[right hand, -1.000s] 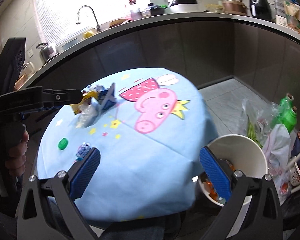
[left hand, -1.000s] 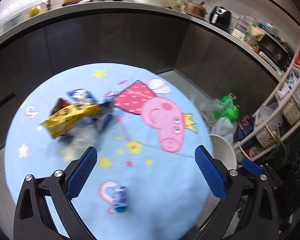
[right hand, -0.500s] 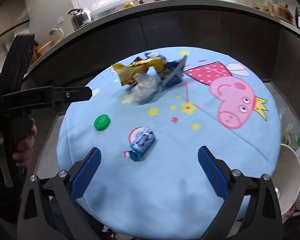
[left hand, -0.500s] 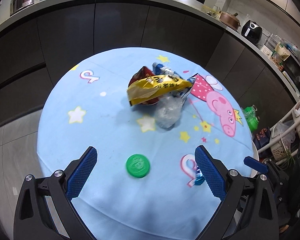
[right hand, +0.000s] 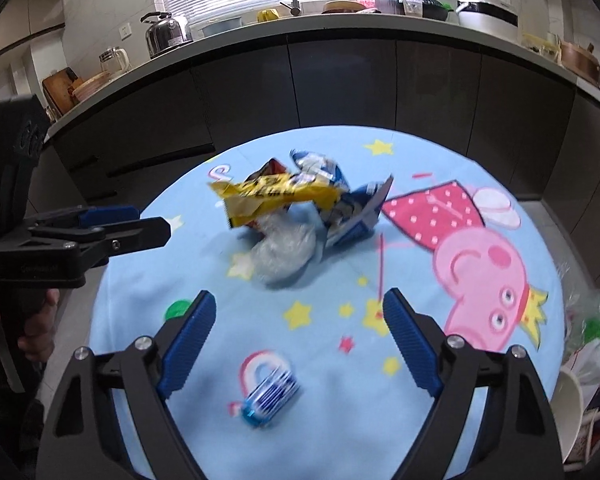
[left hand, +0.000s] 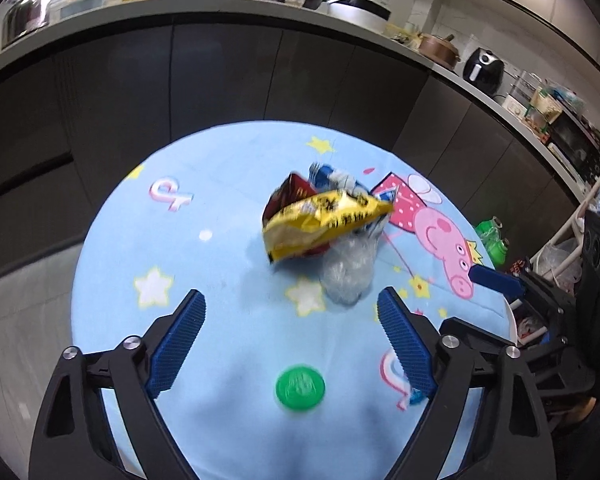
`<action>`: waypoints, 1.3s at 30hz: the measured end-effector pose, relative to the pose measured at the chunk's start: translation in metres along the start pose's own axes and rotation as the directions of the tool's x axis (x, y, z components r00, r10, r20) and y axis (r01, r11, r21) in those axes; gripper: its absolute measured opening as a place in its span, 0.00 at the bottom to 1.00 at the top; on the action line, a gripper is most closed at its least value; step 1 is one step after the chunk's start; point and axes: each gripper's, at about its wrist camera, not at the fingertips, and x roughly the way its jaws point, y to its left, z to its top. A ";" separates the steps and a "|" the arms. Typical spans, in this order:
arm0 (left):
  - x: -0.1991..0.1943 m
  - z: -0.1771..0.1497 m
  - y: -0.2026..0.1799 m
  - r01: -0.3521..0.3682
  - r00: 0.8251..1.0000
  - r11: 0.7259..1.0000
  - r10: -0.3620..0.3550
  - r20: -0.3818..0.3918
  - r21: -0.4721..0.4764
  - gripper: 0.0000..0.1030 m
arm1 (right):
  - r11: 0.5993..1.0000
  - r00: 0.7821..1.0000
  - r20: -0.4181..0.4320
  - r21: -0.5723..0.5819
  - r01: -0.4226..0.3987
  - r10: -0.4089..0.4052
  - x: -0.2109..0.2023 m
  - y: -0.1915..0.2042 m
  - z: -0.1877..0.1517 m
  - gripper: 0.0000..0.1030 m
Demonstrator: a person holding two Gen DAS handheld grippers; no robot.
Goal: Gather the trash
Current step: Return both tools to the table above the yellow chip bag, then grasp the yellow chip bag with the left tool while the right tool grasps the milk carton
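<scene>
Since the earlier frames both views have swung off the bin side and onto the table's left half; the wrapper heap now sits ahead of both grippers, and the green cap has come in between the left fingers.

Left wrist view, L to R: left gripper (left hand: 291,308) over the round table w/ blue cartoon cloth (left hand: 220,208). Jaws wide but closing, pads pressing on nothing. Green cap (left hand: 299,387) lies on the cloth between the fingers, nearer their roots, not touched. Ahead of the tips: yellow snack bag (left hand: 320,222) atop a red wrapper (left hand: 290,194), a blue-white wrapper (left hand: 332,174) behind, and a clear crumpled plastic (left hand: 348,266) just beyond the R fingertip. R edge: the right gripper (left hand: 496,280) seen side-on.

Right wrist view, L to R: a hand (right hand: 32,332) holds the left gripper's handle at the L edge. The green cap (right hand: 177,308) peeks out just outside the L finger. Right gripper (right hand: 299,306) has its jaws wide, also closing, nothing pinched. A small blue-white striped wrapper (right hand: 270,398) lies between the fingers, close in, untouched. Ahead of the tips: the yellow snack bag (right hand: 276,196), the clear crumpled plastic (right hand: 284,250) and the blue-white wrapper (right hand: 356,212). Beyond the R finger, off the table edge: white bin (right hand: 568,424), only its rim shows; contents cannot be told.
</scene>
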 end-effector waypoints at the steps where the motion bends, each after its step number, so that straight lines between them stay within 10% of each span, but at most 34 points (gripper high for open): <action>1: 0.005 0.008 -0.001 0.011 1.000 1.000 -0.011 0.004 0.024 0.76 | 1.000 1.000 0.001 -0.014 0.014 -0.014 0.005 -0.004 0.006 0.83; 18: 0.091 0.049 -0.021 0.137 0.987 0.965 -0.114 -0.115 0.223 0.65 | 0.999 0.995 -0.100 -0.027 -0.021 0.018 0.114 -0.058 0.054 0.73; 22: 0.099 0.049 -0.018 0.167 0.979 0.968 -0.141 -0.144 0.189 0.57 | 0.999 0.993 -0.111 -0.017 -0.041 0.039 0.125 -0.059 0.057 0.46; 32: 0.094 0.040 -0.021 0.175 0.977 0.973 -0.152 -0.149 0.151 0.25 | 1.000 0.995 -0.094 -0.026 0.017 -0.019 0.101 -0.057 0.046 0.32; 39: 0.062 0.034 -0.016 0.178 0.981 0.981 -0.170 -0.091 0.079 0.24 | 0.996 0.994 -0.080 0.044 0.082 -0.078 0.075 -0.071 0.032 0.28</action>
